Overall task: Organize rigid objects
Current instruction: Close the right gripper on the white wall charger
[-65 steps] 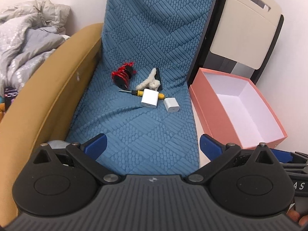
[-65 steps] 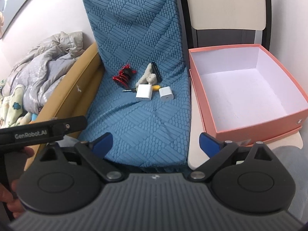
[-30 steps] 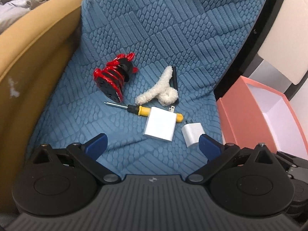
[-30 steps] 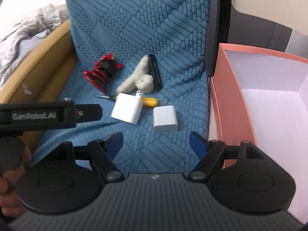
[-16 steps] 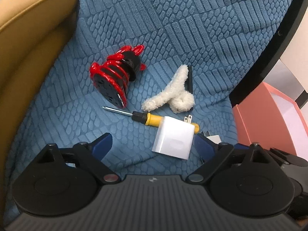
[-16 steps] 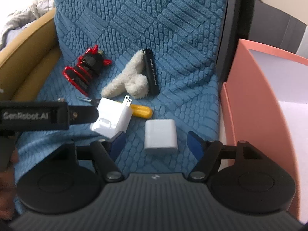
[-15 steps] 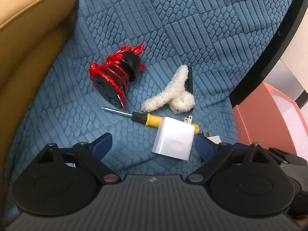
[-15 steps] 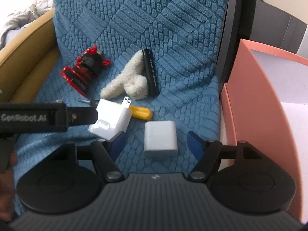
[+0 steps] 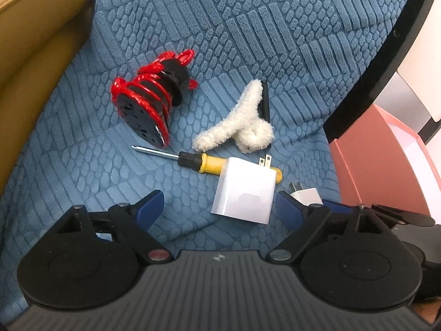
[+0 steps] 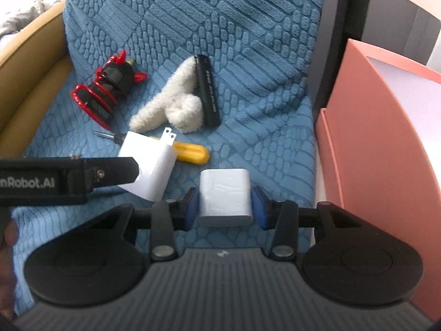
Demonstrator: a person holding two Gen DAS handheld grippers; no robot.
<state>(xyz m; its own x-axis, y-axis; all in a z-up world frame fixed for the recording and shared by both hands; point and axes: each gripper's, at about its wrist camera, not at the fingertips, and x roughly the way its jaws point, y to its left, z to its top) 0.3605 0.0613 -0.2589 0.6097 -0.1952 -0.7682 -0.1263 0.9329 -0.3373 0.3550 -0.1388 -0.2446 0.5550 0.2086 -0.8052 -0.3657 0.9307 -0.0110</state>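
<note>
Right wrist view: small charger (image 10: pixel 224 200) on the blue cushion (image 10: pixel 248 41), between the closing right tongs (image 10: pixel 224 207); blue pads flank it, contact uncertain. Left of it, the large charger (image 9: pixel 244 193) lies on the screwdriver (image 9: pixel 204 161), inside the narrowing, ungripping left tongs (image 9: pixel 217 204). Both tongs have descended since a second ago; paired pickups toward the pink box (image 10: pixel 386 138) look imminent.

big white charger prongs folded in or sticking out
Sticking out: the big white charger shows two metal prongs standing up from its far end, above the yellow screwdriver handle.
</note>
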